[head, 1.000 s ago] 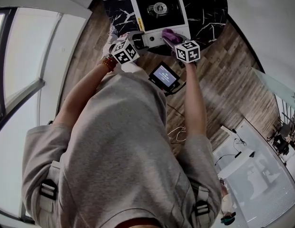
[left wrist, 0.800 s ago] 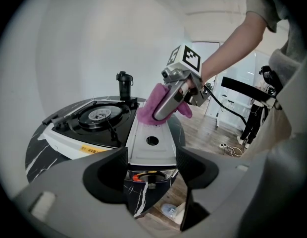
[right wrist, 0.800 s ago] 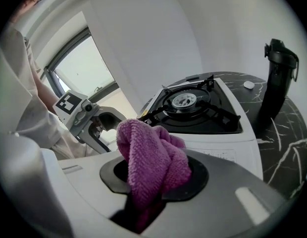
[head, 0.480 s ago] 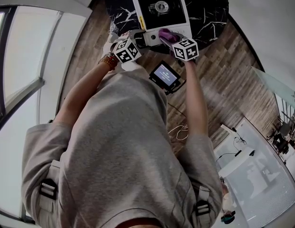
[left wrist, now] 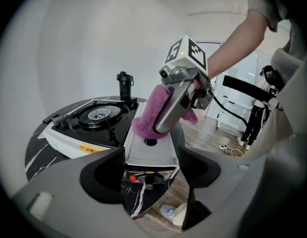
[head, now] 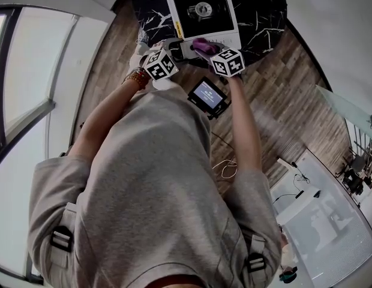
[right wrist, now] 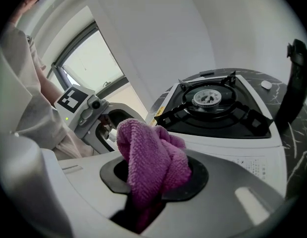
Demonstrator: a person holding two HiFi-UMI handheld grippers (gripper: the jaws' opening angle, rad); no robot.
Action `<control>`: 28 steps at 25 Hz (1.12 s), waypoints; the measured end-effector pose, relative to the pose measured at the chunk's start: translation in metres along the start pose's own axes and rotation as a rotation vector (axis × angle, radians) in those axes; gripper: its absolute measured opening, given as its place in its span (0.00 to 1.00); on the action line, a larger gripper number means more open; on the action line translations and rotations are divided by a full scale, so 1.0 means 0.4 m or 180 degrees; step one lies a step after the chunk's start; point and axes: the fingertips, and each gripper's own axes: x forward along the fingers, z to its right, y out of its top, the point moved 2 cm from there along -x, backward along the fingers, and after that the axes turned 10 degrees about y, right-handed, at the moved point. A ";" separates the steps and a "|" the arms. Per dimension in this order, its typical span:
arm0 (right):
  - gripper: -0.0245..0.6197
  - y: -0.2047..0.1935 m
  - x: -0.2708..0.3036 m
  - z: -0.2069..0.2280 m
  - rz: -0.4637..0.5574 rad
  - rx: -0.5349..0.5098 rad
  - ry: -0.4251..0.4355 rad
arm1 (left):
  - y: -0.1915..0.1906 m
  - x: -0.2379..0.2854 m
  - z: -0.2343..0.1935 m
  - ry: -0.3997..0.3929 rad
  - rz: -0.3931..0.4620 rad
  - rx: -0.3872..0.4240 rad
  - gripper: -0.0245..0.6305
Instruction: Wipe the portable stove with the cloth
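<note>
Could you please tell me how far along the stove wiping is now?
Done: the cloth is gripped in the right tool. In hand: it rests on the white side cover of the stove, beside the burner. The left tool has just been opening, the knob between its jaws, untouched. Left: I can't tell which surfaces are already wiped.

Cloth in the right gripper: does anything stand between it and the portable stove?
Nothing visible does. The purple cloth, clamped in the right gripper, is right at the white panel of the portable stove.
</note>
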 end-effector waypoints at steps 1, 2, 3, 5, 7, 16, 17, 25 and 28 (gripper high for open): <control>0.25 0.000 0.004 -0.005 -0.0019 -0.0015 0.0024 | 0.001 -0.001 0.000 0.0001 0.0003 -0.0002 0.52; 0.25 0.001 0.008 -0.010 -0.0041 -0.0028 0.0050 | 0.002 -0.001 0.001 -0.0001 0.0003 0.0001 0.52; 0.25 0.001 0.012 -0.015 -0.0065 -0.0043 0.0078 | 0.002 -0.001 0.002 -0.0007 0.0000 0.0008 0.53; 0.25 0.002 0.021 -0.023 -0.0110 -0.0081 0.0134 | 0.002 -0.001 0.003 -0.0018 -0.0009 0.0030 0.53; 0.25 0.004 0.028 -0.027 -0.0128 -0.0092 0.0182 | 0.001 0.000 0.002 -0.0021 -0.0017 0.0047 0.53; 0.24 0.008 0.062 -0.052 -0.0204 -0.0135 0.0391 | -0.002 0.000 0.002 -0.0015 -0.0048 0.0089 0.52; 0.24 0.008 0.068 -0.055 -0.0249 -0.0175 0.0401 | -0.002 0.001 0.001 -0.0014 -0.0051 0.0094 0.52; 0.25 0.023 0.027 -0.079 0.0098 -0.0205 0.0534 | 0.004 -0.021 0.007 -0.0186 -0.0027 0.0155 0.52; 0.25 0.057 -0.042 -0.034 0.0491 -0.0118 0.0332 | 0.022 -0.037 -0.030 -0.0123 0.0129 0.0039 0.52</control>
